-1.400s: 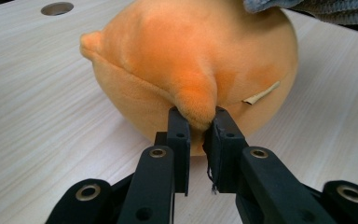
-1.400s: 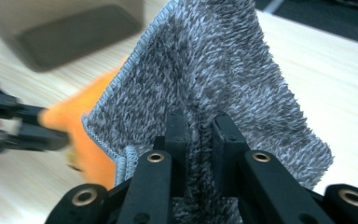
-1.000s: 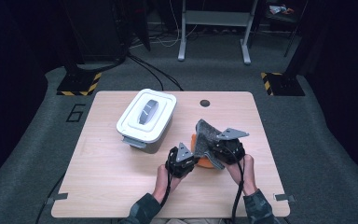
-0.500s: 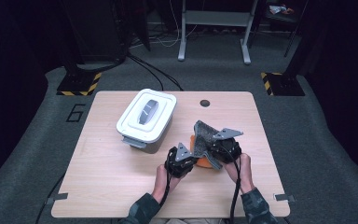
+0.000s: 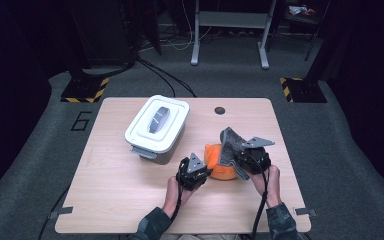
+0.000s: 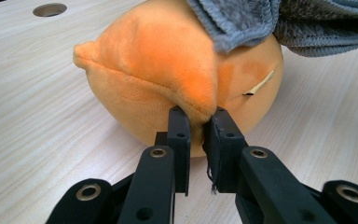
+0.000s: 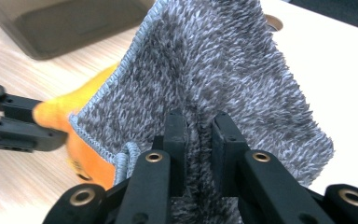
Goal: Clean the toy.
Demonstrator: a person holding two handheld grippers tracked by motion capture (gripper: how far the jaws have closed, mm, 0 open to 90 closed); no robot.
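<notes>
Your left claw (image 6: 196, 122) pinches a fold of the orange soft toy (image 6: 168, 70) sitting on the counter (image 5: 115, 180). Your right claw (image 7: 198, 126) is squeezed tight on the grey cloth (image 7: 223, 70), which hangs over the toy.

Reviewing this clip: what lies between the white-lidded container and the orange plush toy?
Nothing: in the high view a bare strip of table separates the container from the orange plush toy. The left gripper pinches the toy from the near side.
</notes>
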